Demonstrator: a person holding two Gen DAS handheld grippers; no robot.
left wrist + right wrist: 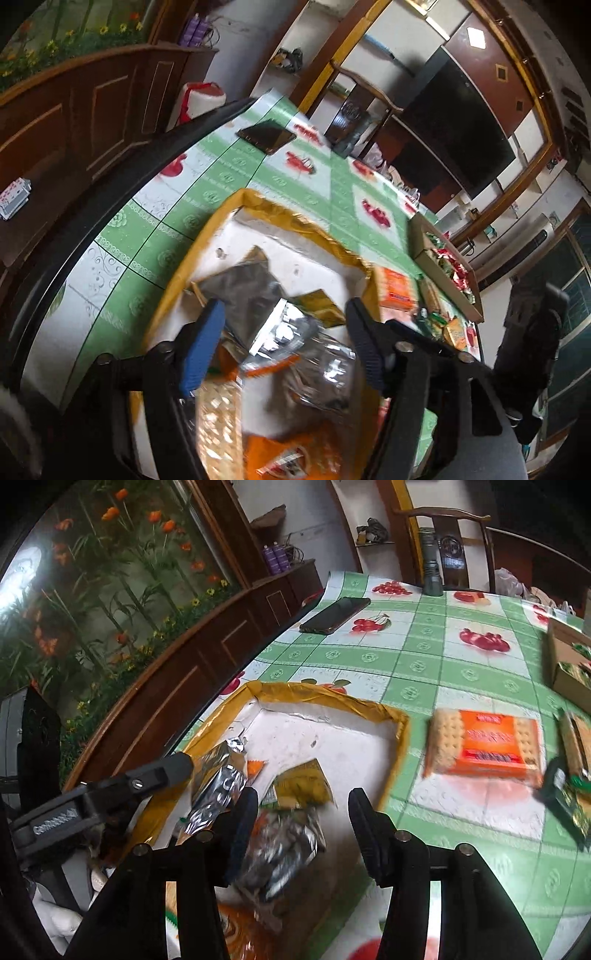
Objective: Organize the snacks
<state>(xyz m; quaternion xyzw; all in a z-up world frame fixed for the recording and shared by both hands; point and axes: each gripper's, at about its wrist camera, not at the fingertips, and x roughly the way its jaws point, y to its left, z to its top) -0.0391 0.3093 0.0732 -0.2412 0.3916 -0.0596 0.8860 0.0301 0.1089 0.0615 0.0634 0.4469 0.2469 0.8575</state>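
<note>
Jaws of left gripper [284, 332] apart, nothing pressed between them; gripper angled steeply down over the tray [207, 236]; below the gap, blurred foil packs [255, 291] piled in the tray's near half; an orange pack [295, 454] lower still, by the frame's bottom edge. Jaws of right gripper [303, 812] likewise apart, tilted down at the tray's [325, 698] near corner; a silver pack [280, 853] lies under the gap, whether a pad touches it I cannot tell; yellow pack [299, 782] just beyond; left gripper's finger [162, 771] shows at the tray's left rim. Outward on the checked cloth [417, 657]: cracker pack [487, 746] just right of the tray; phone [334, 614] near the far edge; flashlight [430, 563] upright beyond; box [563, 664] of snacks at right.
</note>
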